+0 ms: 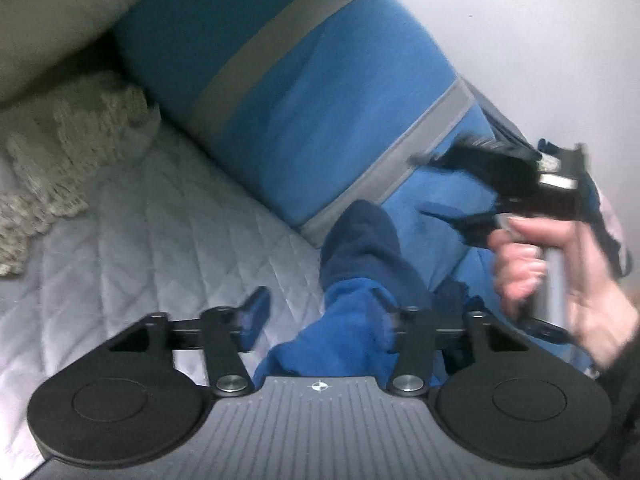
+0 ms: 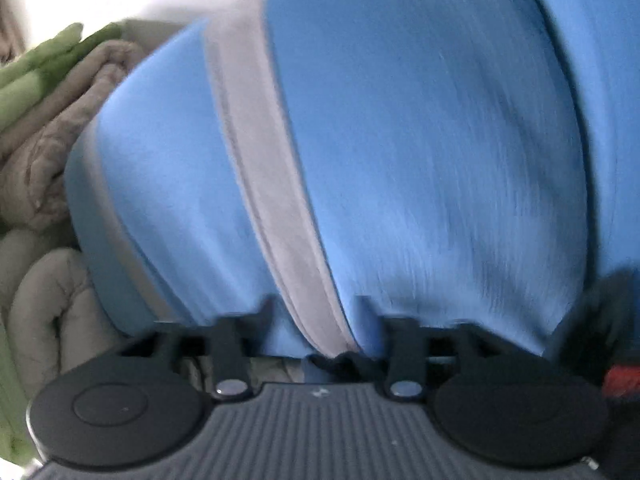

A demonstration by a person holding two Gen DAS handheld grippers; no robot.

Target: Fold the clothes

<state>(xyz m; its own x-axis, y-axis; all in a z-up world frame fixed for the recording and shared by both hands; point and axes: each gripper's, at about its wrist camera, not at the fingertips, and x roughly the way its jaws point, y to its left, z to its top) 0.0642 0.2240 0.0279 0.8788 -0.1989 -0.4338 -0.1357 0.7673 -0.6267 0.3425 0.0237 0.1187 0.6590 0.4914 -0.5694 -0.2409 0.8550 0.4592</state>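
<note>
A quilted bed (image 1: 132,232) bears a blue garment (image 1: 320,120) with grey bands, folded flat along the wall beside piled blankets (image 2: 44,128). Its dark cuff (image 1: 360,240) lies bunched between the parted fingers of the left gripper (image 1: 320,316), unpinched. The right gripper (image 1: 452,192), in a hand (image 1: 560,276), hangs over the garment, jaws apart.

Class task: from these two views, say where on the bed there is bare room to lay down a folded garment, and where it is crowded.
Free: the quilted grey bedspread, between the cream knitted throw and the blue garment with grey stripes. Crowded: the right side, where the garment bunches by the left gripper, right gripper and hand; also the rolled beige and green blankets.
</note>
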